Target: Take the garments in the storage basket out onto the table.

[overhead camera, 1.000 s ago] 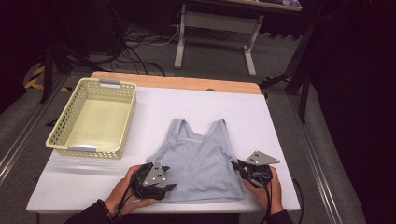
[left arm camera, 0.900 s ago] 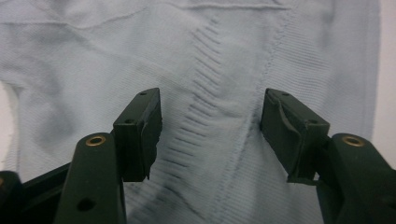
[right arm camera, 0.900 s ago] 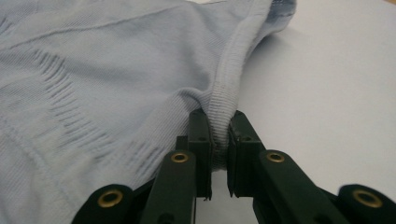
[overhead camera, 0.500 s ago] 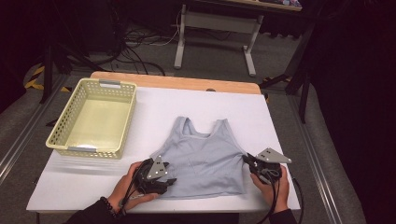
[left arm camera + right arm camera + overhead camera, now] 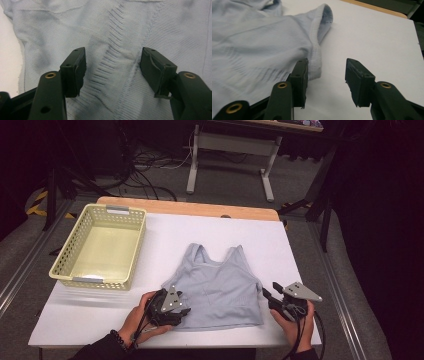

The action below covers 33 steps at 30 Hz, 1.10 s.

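**Right gripper lets go of the top's side edge**

Since a second ago the right gripper [image 5: 266, 296] has drawn away from the light blue knit top [image 5: 216, 287] toward the table's right edge, and its jaws have just been opening, with nothing between them.

From the high view, the top lies flat on the white table [image 5: 310, 255], straps pointing away from the person, near the front edge. A yellow basket [image 5: 134, 251] stands well apart at the left. The left gripper [image 5: 184, 307] rests on the top's lower left corner.

From the left gripper view, its jaws are spread over the ribbed knit [image 5: 112, 37], not pinching it.

From the right gripper view, the jaws are released; the top's hem [image 5: 315, 60] lies just beside one jaw.
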Tool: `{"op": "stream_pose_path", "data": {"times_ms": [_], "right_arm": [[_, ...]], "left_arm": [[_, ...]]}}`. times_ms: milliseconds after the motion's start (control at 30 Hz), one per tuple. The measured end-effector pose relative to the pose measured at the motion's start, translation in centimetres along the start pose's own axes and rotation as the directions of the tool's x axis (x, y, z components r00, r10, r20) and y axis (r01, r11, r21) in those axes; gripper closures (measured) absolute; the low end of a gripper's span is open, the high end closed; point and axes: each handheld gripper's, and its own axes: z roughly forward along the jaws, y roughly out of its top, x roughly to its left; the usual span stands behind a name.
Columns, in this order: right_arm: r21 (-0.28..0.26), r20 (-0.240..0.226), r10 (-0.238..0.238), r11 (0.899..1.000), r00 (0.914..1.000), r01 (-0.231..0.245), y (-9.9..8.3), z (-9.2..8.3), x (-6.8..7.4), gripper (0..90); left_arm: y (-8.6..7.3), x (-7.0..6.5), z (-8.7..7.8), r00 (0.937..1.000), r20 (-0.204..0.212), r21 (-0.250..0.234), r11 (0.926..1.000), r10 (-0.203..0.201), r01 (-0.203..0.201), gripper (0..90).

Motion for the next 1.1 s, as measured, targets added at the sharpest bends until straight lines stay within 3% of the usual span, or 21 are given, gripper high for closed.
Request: {"op": "stream_pose_path", "data": {"times_ms": [67,133,267,400,500,833,900,967,1033,1100], "right_arm": [[-0.004,-0.051,0.0,1.0,0.9987,0.0,-0.3,-0.6,0.4,53.9],[0.033,-0.108,-0.01,0.999,0.9941,0.014,-0.9,-0.5,1.2,54.3],[0.116,-0.209,-0.044,0.991,0.9769,0.07,-2.0,0.3,2.8,61.1],[0.163,-0.228,-0.076,0.98,0.9708,0.115,-2.4,0.5,3.7,75.3],[0.178,-0.24,-0.093,0.974,0.9663,0.138,-2.6,-0.1,4.1,81.2],[0.174,-0.213,-0.098,0.975,0.9721,0.136,-2.9,-1.1,4.2,84.5],[0.171,-0.195,-0.112,0.974,0.9744,0.146,-2.7,-1.1,4.2,84.6],[0.142,-0.213,-0.1,0.981,0.9719,0.132,-2.3,-1.3,3.7,81.2],[0.097,-0.194,-0.093,0.989,0.9766,0.113,-1.5,-1.5,3.1,75.9],[0.054,-0.169,-0.068,0.996,0.9833,0.078,-0.4,-1.5,2.3,67.3]], "left_arm": [[0.0,0.0,0.0,1.0,0.001,0.0,1.0,-0.002,0.002,39.1],[0.0,0.0,0.0,1.0,0.004,-0.004,1.0,-0.008,0.008,39.1],[0.0,-0.1,0.0,1.0,0.0,-0.004,1.0,-0.005,0.005,39.1],[0.0,-0.1,0.0,1.0,0.0,-0.003,1.0,-0.009,0.009,39.1],[-0.1,-0.1,-0.1,1.0,0.001,-0.003,1.0,-0.007,0.007,39.1],[-0.2,0.2,-0.4,0.9986,0.037,-0.001,0.9993,-0.037,0.037,38.7],[0.0,0.4,-0.8,0.9984,0.043,-0.017,0.9991,-0.037,0.038,36.3],[1.3,1.4,-2.1,0.9984,0.016,-0.096,0.9938,-0.054,0.056,34.6],[2.6,2.4,-2.6,0.9963,0.007,-0.138,0.9867,-0.086,0.086,33.6],[4.2,3.2,-2.5,0.9961,-0.025,-0.171,0.9821,-0.085,0.079,31.3]]}}
